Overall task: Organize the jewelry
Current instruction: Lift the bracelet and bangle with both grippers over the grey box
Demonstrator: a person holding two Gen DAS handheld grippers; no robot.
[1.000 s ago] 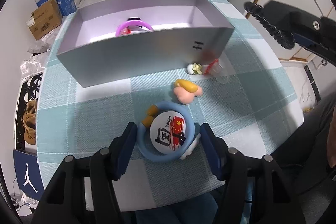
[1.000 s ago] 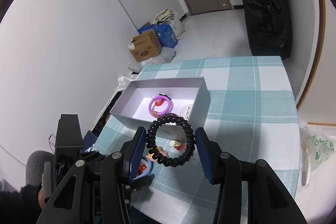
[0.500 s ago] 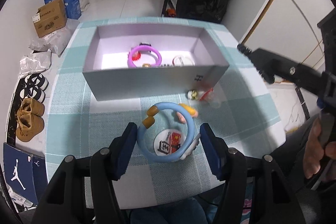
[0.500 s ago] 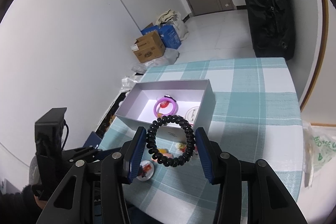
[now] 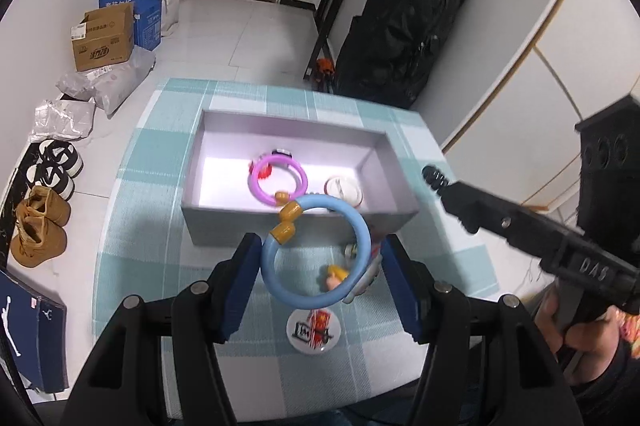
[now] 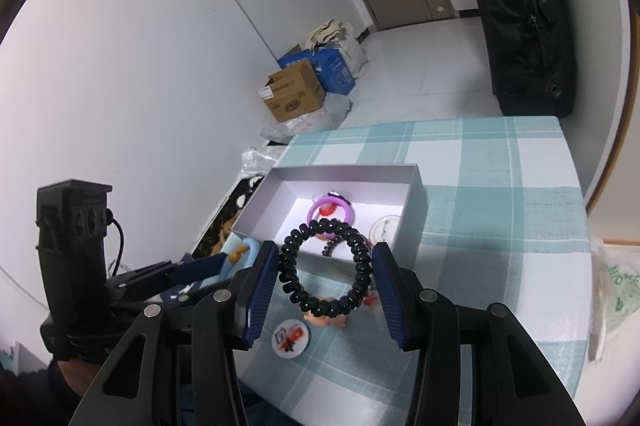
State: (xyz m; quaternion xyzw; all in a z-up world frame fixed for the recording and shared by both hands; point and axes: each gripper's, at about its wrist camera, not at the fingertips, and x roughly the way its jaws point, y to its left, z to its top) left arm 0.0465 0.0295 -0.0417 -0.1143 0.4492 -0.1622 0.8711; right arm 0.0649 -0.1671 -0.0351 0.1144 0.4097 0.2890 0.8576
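My left gripper (image 5: 320, 276) is shut on a blue ring bracelet (image 5: 362, 242) with orange beads, held in the air above the table in front of the open grey box (image 5: 224, 224). My right gripper (image 6: 326, 278) is shut on a black beaded bracelet (image 6: 288, 268), held high over the box's near side (image 6: 412, 222). The box holds a purple bracelet (image 5: 256, 182) and a white round item (image 5: 344, 186). A round badge (image 5: 312, 330), a small figure charm (image 5: 334, 276) and a small red-white piece (image 5: 352, 250) lie on the checked cloth.
The table (image 5: 136, 226) has a teal and white checked cloth, its edges close on all sides. Shoes (image 5: 40, 226), cardboard boxes (image 5: 104, 40) and a black bag (image 5: 404, 26) are on the floor. A hand (image 5: 576, 322) holds the right gripper's handle at the right.
My left gripper has lifted the blue bracelet off the badge and well above the table. My right gripper has stayed high with the black bracelet, shifting slightly.
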